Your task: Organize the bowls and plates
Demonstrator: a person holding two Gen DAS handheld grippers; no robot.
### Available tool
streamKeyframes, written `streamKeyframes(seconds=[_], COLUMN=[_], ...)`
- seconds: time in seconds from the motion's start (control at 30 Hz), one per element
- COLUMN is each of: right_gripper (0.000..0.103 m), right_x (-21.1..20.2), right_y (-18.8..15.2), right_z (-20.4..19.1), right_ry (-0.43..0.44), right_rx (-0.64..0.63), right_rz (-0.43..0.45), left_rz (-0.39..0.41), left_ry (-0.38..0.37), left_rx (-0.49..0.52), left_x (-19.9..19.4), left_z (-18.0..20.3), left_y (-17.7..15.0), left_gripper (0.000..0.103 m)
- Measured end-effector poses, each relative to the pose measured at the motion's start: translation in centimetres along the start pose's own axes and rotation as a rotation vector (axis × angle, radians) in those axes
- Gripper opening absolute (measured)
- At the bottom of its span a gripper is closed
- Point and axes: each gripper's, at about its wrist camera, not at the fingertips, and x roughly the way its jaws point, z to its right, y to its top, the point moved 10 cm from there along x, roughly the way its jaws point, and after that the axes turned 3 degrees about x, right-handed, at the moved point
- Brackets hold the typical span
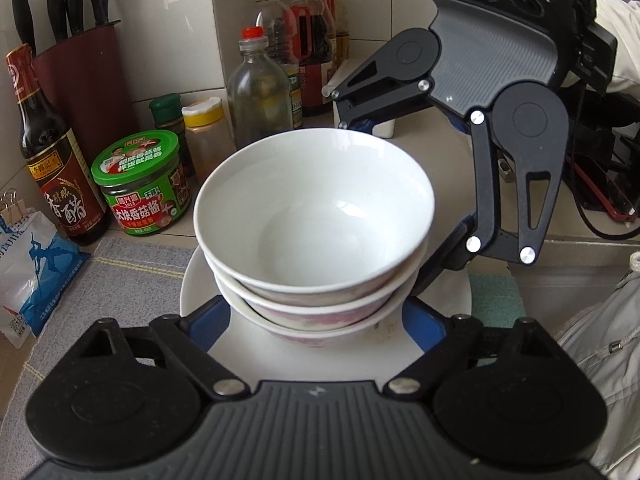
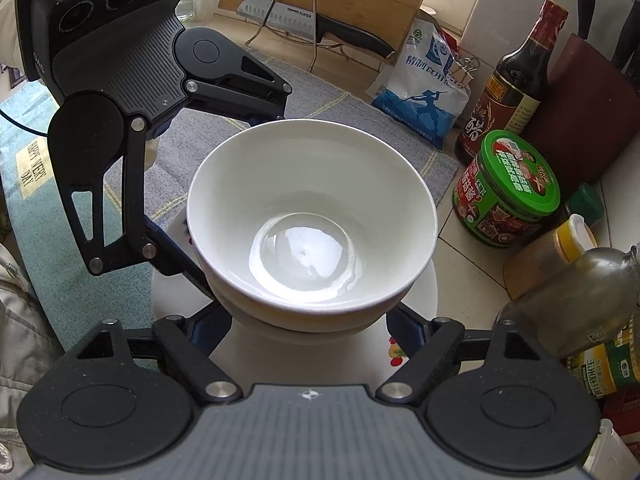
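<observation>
A stack of three white bowls (image 1: 316, 216) stands on a white plate (image 1: 200, 292) on a grey mat. In the right wrist view the top bowl (image 2: 312, 216) fills the middle, above the plate (image 2: 416, 292). My left gripper (image 1: 318, 320) is open, its blue-padded fingers on either side of the stack's base, just above the plate. My right gripper (image 2: 310, 332) is open too, its fingers either side of the stack from the opposite side. Each gripper shows in the other's view: the right one (image 1: 400, 208) and the left one (image 2: 224, 200). Whether the pads touch the bowls is hidden.
Behind the stack stand a green-lidded jar (image 1: 140, 184), a vinegar bottle (image 1: 52, 152), a yellow-capped spice bottle (image 1: 204, 136), oil bottles (image 1: 260, 92) and a knife block (image 1: 88, 76). A salt bag (image 2: 420, 88), a cutting board with a knife (image 2: 320, 20) and a teal mat (image 2: 40, 184) are nearby.
</observation>
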Motion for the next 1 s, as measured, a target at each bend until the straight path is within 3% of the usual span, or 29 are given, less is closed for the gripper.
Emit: streamKeyframes(seconds=[0.07, 0.27, 0.4, 0.5, 0.6, 0.77, 1.0], right_gripper=[0.103, 0.103, 0.103, 0.103, 0.103, 0.103, 0.103], right_x=[-0.4, -1.2, -2.9, -4.5, -5.8, -6.7, -8.6], right_y=[0.2, 0.3, 0.7, 1.3, 1.7, 1.2, -0.4], right_z=[0.2, -0.3, -0.7, -1.3, -2.2, -4.3, -7.8], right_ry=[-0.015, -0.03, -0.094, -0.175, -0.3, -0.436, -0.583], right_rx=[-0.001, -0.006, 0.035, 0.112, 0.199, 0.408, 0.67], right_rz=[0.018, 0.017, 0.031, 0.044, 0.04, -0.01, -0.005], left_rz=[0.007, 0.013, 0.025, 0.078, 0.122, 0.171, 0.151], left_ry=[0.038, 0.157, 0.272, 0.334, 0.354, 0.37, 0.421], left_rx=[-0.011, -0.104, -0.15, -0.163, -0.189, -0.308, -0.46], left_x=[-0.5, -3.0, -5.8, -8.3, -10.4, -13.0, -16.2], left_z=[-0.2, -0.8, -1.1, -0.9, -0.4, 0.3, 1.3], left_y=[-0.1, -1.1, -1.9, -2.1, -2.4, -3.8, -4.7], left_gripper=[0.096, 0.098, 0.101, 0.101, 0.102, 0.102, 0.102])
